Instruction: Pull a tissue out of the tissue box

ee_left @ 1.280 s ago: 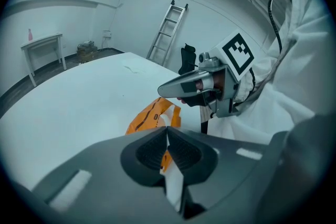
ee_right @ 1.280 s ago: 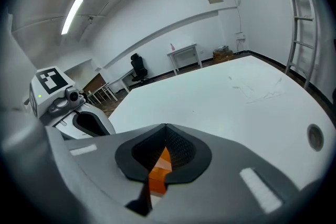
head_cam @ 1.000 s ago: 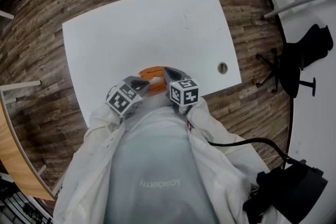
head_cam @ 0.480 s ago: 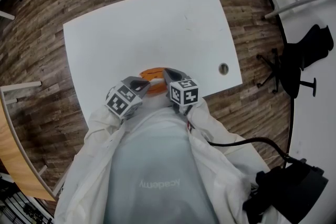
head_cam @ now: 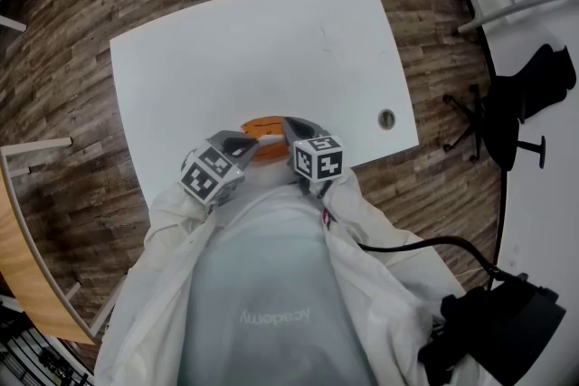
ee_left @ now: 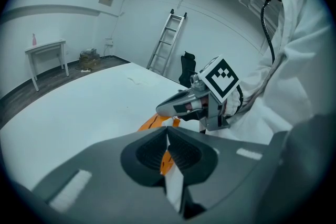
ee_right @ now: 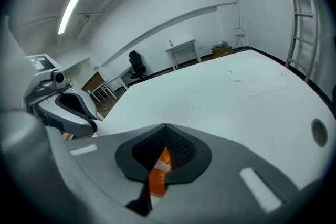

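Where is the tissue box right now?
In the head view, the orange tissue box sits at the near edge of the white table, between the left gripper and the right gripper.

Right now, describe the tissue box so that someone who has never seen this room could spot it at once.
Start at the big white table and go to the middle of its near edge. There the tissue box sits low, between the tips of the left gripper and the right gripper. It is the only orange thing on the white top.
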`<act>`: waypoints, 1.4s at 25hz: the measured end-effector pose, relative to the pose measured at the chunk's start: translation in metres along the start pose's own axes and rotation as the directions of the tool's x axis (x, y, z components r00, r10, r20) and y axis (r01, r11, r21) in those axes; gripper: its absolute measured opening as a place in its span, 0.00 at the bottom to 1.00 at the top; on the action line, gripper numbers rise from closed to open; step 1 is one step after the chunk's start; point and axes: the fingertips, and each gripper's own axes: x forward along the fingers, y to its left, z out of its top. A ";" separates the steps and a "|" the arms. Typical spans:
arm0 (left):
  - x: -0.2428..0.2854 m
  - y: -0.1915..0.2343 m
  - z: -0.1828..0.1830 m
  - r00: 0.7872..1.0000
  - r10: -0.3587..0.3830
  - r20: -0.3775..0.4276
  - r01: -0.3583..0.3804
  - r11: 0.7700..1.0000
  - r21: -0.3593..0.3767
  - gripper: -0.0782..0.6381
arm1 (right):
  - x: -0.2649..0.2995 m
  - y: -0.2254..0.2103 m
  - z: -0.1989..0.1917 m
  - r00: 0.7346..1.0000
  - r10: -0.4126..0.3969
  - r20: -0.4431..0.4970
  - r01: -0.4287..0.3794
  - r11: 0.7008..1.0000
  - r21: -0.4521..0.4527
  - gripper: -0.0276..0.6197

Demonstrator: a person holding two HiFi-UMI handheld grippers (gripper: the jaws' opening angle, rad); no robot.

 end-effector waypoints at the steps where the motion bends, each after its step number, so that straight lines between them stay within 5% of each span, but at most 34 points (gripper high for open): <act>1: -0.001 0.000 0.001 1.000 0.001 0.003 -0.001 1.000 0.000 0.11 | 0.000 0.000 0.000 1.000 0.000 0.000 0.000 1.000 0.000 0.05; 35: -0.026 -0.004 0.017 0.999 0.015 0.035 -0.017 0.999 0.036 0.11 | 0.007 -0.005 -0.012 1.000 0.005 -0.031 -0.004 1.000 0.011 0.05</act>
